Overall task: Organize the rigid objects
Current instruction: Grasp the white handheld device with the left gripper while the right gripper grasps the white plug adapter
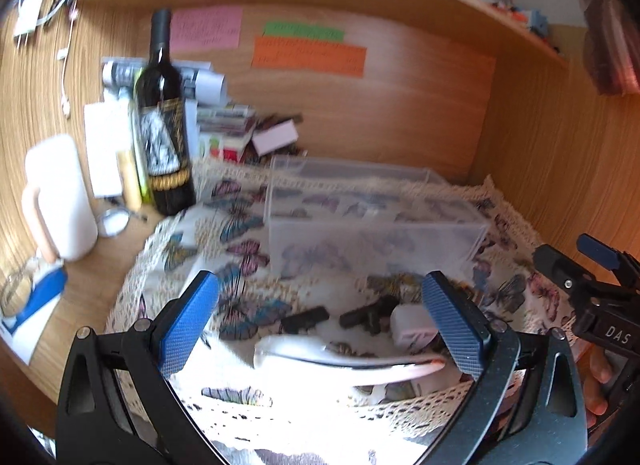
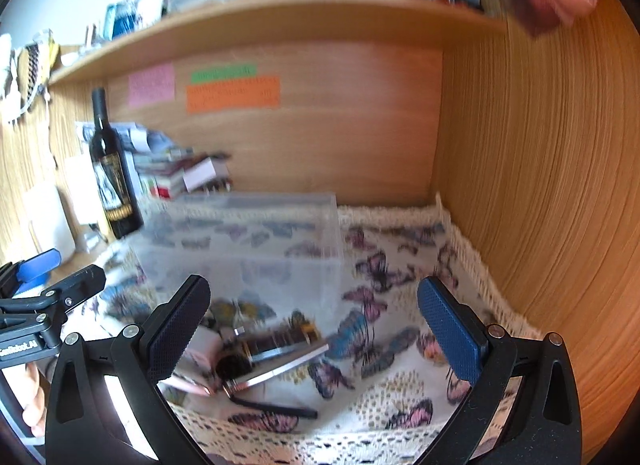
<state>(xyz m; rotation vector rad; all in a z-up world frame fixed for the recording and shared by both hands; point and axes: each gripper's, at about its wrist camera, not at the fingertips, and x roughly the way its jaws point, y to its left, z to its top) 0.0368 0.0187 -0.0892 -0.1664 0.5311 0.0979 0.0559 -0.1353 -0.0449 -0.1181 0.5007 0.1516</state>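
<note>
A clear plastic box [image 1: 372, 217] stands on a butterfly-print cloth [image 1: 224, 233]; it also shows in the right wrist view [image 2: 248, 241]. In front of it lie small objects: a white curved handle-like piece [image 1: 340, 357], two dark plastic parts [image 1: 306, 319] [image 1: 370, 315] and a small white block [image 1: 412, 325]. My left gripper [image 1: 324, 325] is open and empty above them. In the right wrist view a shiny metal cylinder [image 2: 276, 341] and a thin black rod [image 2: 276, 407] lie on the cloth [image 2: 392, 305]. My right gripper [image 2: 316, 329] is open and empty above them.
A dark wine bottle [image 1: 164, 117] stands at the left, with a white jug [image 1: 60, 197] and stacked papers and boxes [image 1: 224, 121] near it. Wooden back [image 1: 360, 113] and side walls [image 2: 540, 185] enclose the desk, under a cluttered shelf [image 2: 260, 21].
</note>
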